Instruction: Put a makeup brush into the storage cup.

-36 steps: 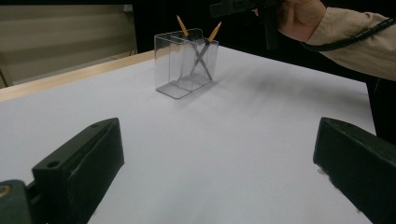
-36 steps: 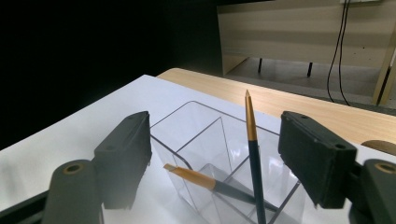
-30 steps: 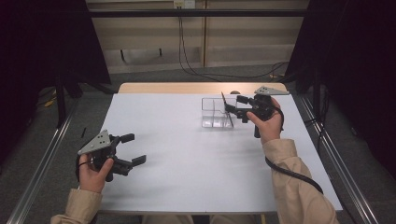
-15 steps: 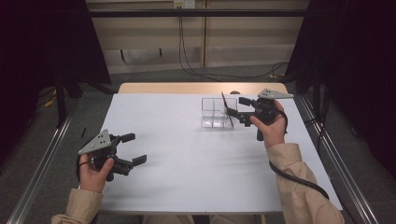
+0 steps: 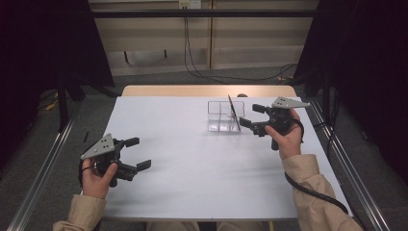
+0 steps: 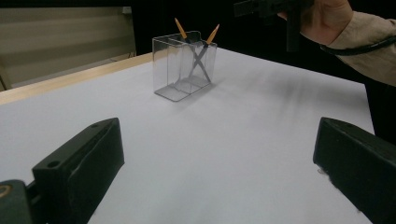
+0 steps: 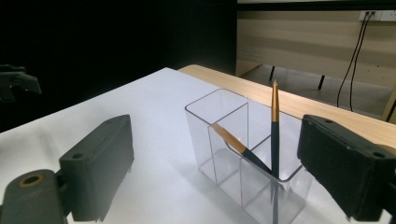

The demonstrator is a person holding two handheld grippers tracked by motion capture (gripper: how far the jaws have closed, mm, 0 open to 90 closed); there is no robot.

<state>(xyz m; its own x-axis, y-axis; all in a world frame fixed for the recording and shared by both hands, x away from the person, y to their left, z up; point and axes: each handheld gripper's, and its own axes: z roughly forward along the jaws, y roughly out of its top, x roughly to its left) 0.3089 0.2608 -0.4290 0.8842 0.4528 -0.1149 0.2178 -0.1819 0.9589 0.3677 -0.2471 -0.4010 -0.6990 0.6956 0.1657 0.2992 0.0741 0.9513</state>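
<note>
A clear plastic holder with compartments stands on the white table, right of centre toward the back. Two dark pencils with orange ends lean crossed in it. In the right gripper view one pencil stands nearly upright and the other pencil slants inside the holder. My right gripper hovers just right of the holder, apart from it. Its jaws have just been opening and nothing is between them. My left gripper rests open and empty near the front left. From there the holder stands far off.
A bare wooden strip runs along the table's far edge. Metal rails flank both sides, and cables lie on the floor behind. The right gripper's black cable trails over the sleeve.
The right gripper has drawn back to the right, away from the holder, with its jaws spreading wider. The pencils stay in the holder. The left gripper has not moved.
</note>
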